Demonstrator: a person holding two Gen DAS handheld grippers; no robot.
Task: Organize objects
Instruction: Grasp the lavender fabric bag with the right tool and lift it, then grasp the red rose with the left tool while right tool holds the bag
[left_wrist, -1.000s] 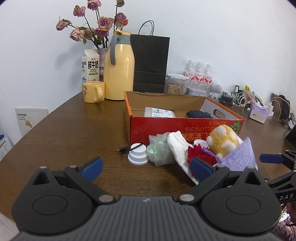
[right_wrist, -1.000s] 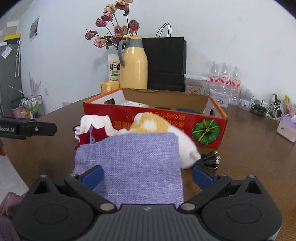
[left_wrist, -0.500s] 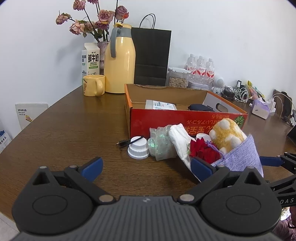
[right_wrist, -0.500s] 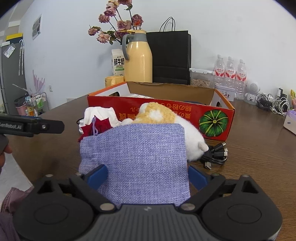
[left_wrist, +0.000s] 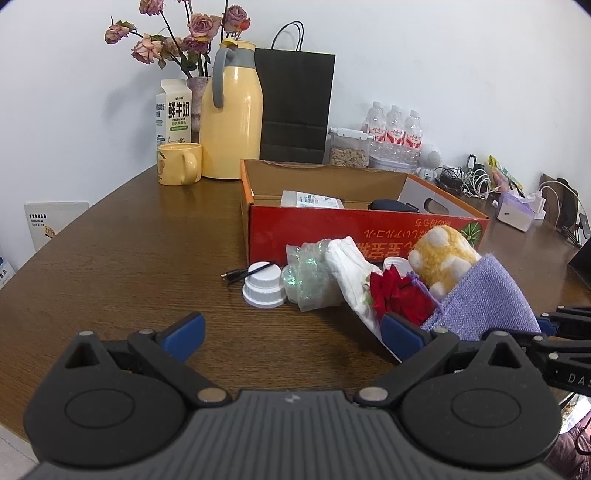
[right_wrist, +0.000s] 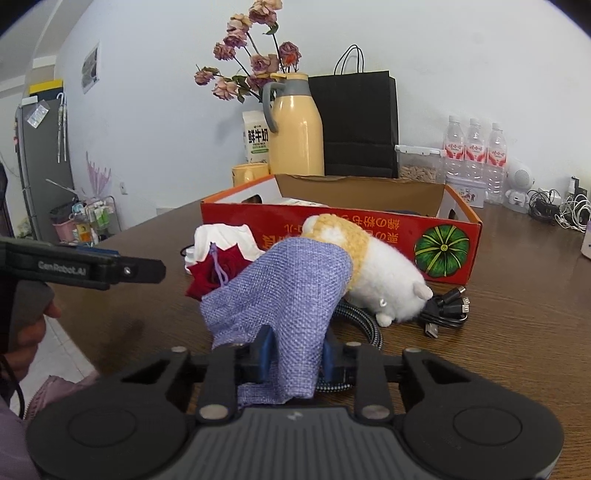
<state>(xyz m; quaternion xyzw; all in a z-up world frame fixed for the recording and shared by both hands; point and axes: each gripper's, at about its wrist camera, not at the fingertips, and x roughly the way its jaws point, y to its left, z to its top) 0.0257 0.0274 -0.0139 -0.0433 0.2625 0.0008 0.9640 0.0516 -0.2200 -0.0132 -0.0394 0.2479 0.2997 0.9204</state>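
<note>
The right gripper (right_wrist: 295, 356) has just been closing, and its blue pads now pinch the near end of the purple burlap pouch (right_wrist: 284, 291), bunching the cloth between them. The left gripper (left_wrist: 291, 330) hangs released over bare wood, nothing between its wide-set fingers.

The surface is a dark brown wooden table (left_wrist: 122, 258) with a curved near edge. The pouch lies on it just in front of the red cardboard box (right_wrist: 369, 236), draped over a red fabric flower (right_wrist: 221, 269) and one end of a white and yellow plush toy (right_wrist: 380, 280). Black cables (right_wrist: 443, 306) lie against the toy's far end. To the left of the flower sit a white cloth (left_wrist: 351, 266), a crumpled clear bag (left_wrist: 310, 273) and a white lid (left_wrist: 264, 284).

Behind the box, along the white wall (left_wrist: 443, 55), stand a yellow mug (left_wrist: 179, 162), a milk carton (left_wrist: 173, 110), a yellow thermos jug (left_wrist: 232, 118), dried roses (left_wrist: 177, 40), a black paper bag (left_wrist: 293, 107), a clear food container (left_wrist: 349, 147) and three water bottles (left_wrist: 393, 129). Far right are tangled chargers (left_wrist: 465, 181) and a tissue pack (left_wrist: 515, 210). In the right wrist view, pale floor tiles (right_wrist: 62, 350) show beyond the table's edge and a grey fridge (right_wrist: 40, 162) stands at the left.
</note>
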